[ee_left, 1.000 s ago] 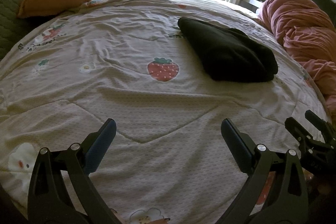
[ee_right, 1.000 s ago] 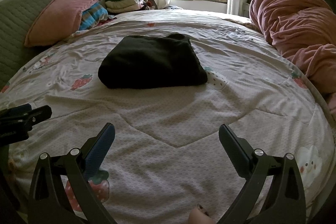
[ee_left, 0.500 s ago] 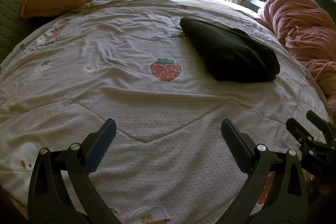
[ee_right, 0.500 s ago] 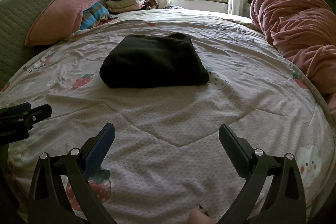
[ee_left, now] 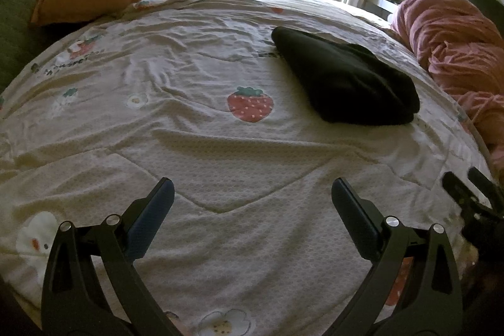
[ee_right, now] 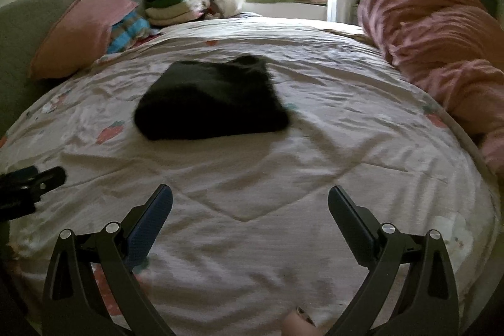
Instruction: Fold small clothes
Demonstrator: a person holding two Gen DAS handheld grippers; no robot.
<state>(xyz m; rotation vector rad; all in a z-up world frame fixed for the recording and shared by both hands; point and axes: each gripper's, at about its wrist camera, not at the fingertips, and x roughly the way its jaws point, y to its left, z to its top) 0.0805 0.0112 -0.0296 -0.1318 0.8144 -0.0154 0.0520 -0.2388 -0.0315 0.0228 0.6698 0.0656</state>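
The black cloth (ee_left: 343,81) lies folded on the bed (ee_left: 195,147); the left gripper (ee_left: 252,203) and right gripper (ee_right: 250,203) hang back, jaws wide and empty; the fold looks done

the only lettering sits on the quilt (ee_left: 195,147), at the left of the left wrist view, just under a small strawberry print: a curved line of dark letters, too small and warped to read. no word, brand, number or sign elsewhere can be made out in either view; the right wrist view is blurred and shows no lettering at all.
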